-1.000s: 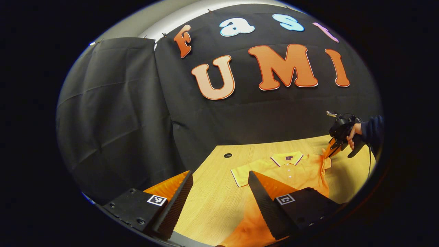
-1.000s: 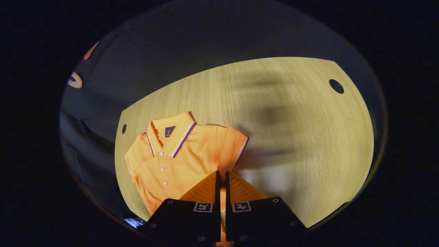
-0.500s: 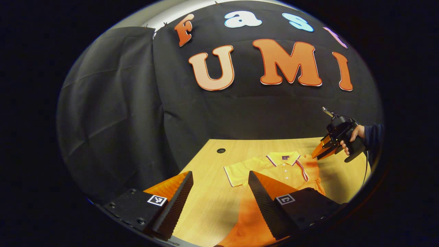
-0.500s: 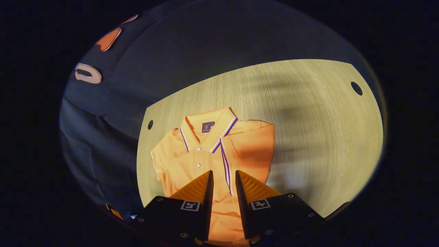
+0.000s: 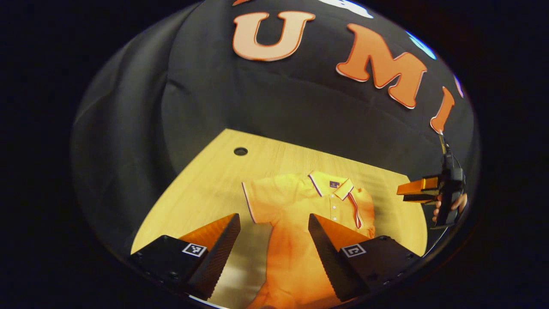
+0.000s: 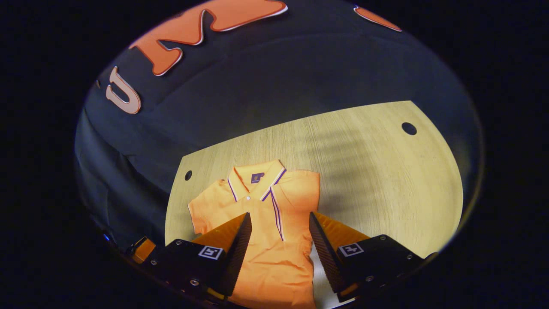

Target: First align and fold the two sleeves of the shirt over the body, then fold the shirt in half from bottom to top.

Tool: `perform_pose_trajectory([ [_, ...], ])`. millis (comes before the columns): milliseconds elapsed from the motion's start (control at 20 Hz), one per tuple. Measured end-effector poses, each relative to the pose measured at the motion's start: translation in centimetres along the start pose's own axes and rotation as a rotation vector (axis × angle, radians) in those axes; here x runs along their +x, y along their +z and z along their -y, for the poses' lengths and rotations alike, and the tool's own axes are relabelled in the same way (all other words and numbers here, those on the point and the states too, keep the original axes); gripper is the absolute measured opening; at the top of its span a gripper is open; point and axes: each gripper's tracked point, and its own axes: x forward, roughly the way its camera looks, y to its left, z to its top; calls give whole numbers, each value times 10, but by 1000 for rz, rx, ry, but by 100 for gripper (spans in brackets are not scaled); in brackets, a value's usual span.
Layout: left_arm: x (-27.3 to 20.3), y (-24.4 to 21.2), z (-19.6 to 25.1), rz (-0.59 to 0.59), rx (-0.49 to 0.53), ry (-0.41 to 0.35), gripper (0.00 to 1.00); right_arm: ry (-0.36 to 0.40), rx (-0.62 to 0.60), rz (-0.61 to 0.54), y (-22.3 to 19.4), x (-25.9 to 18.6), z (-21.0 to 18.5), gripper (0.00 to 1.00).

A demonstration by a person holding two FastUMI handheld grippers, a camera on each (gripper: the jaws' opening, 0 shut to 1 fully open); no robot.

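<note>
Shirt point(image 6: 266, 240): orange, plain body. Collar point(image 6: 253, 178): orange, edged with white and purple stripes; small purple label inside neck. Folded sleeve hem point(image 6: 276, 214): same white-purple striping. Other sleeve cuff point(image 5: 245, 201): striped likewise. Placket buttons point(image 5: 333, 207): white. Desk point(image 6: 386, 171): pale yellow wood grain, dark round holes point(image 6: 408, 128) near far corners. Booth wall cloth point(image 5: 279, 107): black.

A recording booth: black cloth wall point(image 5: 300, 107) behind a wooden table point(image 6: 386, 171).
</note>
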Motion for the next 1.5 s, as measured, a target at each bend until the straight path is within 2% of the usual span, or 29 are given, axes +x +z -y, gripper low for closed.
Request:
perform_pose_trajectory([
  [50,14,-1,-2,-43,-4,1,98,-21,-9,28,0,-7,0,83],
  [150,47,-4,-4,-108,-1,-10,98,-40,-4,81,-2,-23,-7,84],
  [300,81,-2,-7,-197,1,-39,98,-84,30,172,-5,-48,-12,94],
  [400,106,-5,-10,-269,0,-51,98,-112,51,216,-10,-64,-15,96],
  [650,159,-14,-21,-446,5,-54,97,-180,50,306,-29,-105,-23,96],
  [750,176,-20,-26,-496,-4,-32,94,-205,56,328,-39,-123,-21,97],
  [800,183,-22,-27,-512,-5,-26,97,-220,60,334,-45,-132,-20,97],
  [1250,227,-35,-36,-590,96,81,96,-314,75,381,-83,-187,2,97],
  [1300,230,-35,-37,-593,97,94,94,-315,79,385,-85,-192,2,97],
  [1350,231,-37,-41,-600,107,112,81,-323,84,389,-87,-196,5,97],
  [1450,232,-33,-41,-599,136,116,69,-334,97,395,-92,-203,11,97],
  [1500,232,-34,-48,-599,152,129,69,-332,107,398,-95,-206,12,97],
])
